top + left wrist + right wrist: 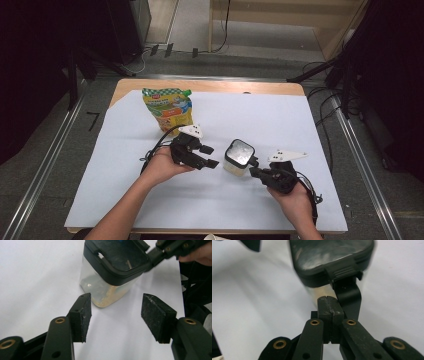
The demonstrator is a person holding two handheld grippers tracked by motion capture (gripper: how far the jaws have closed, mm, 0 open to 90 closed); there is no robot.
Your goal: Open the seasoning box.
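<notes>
A wooden bench (210, 86) stands on a grey carpeted floor (45, 145), most of its top covered by a white sheet (280, 125). Metal rails (42, 160) run along the floor past its left and right edges. Beyond the far edge, black cables (150, 52) trail over the floor near light wooden panels (280, 12). The room's sides lie in darkness.

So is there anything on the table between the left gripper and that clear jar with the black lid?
Nothing visible. The left gripper has its jaws open toward the jar, with bare white sheet between them. The right gripper, jaws shut, is at the jar's far side by the lid latch. The snack bag stands well behind.
</notes>
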